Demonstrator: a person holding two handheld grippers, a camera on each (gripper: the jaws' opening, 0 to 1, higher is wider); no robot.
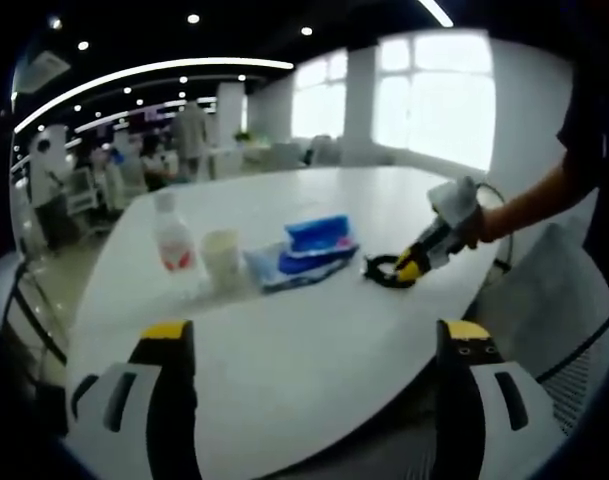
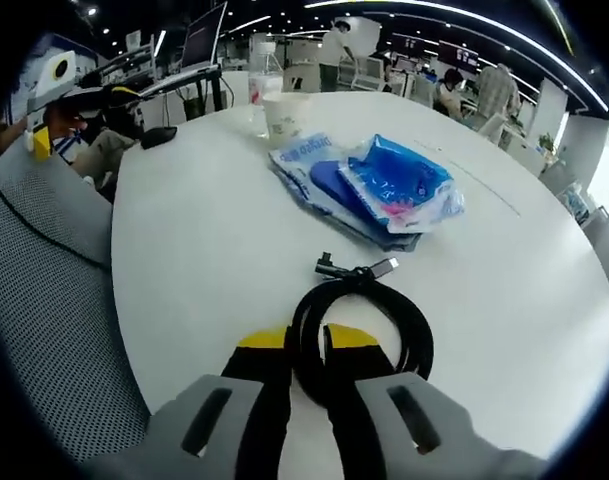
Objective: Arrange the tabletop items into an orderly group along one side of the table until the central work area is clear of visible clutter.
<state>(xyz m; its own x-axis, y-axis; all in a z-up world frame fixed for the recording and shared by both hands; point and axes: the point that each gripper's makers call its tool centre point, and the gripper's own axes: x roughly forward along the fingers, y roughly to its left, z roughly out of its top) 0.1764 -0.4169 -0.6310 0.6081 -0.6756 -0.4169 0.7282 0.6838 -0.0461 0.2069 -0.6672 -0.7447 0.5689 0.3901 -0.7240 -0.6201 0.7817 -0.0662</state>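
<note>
Cable coil (image 2: 362, 318) lies on counter (image 2: 204, 250) near edge, right gripper (image 2: 306, 345) clamped narrow on its loop, likely to drag it toward blue packets (image 2: 384, 190), cup (image 2: 284, 116), bottle (image 1: 173, 240) row. Left gripper (image 1: 314, 340) wide, empty.

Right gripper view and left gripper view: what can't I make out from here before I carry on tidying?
- Black cable: its near loop is hidden between the right gripper jaws, right gripper view.
- Bottle label: too blurred to read, left gripper view.
- Paper cup contents: too small and angled, right gripper view.
- Blue packets: the lower ones are covered by the top one.
</note>
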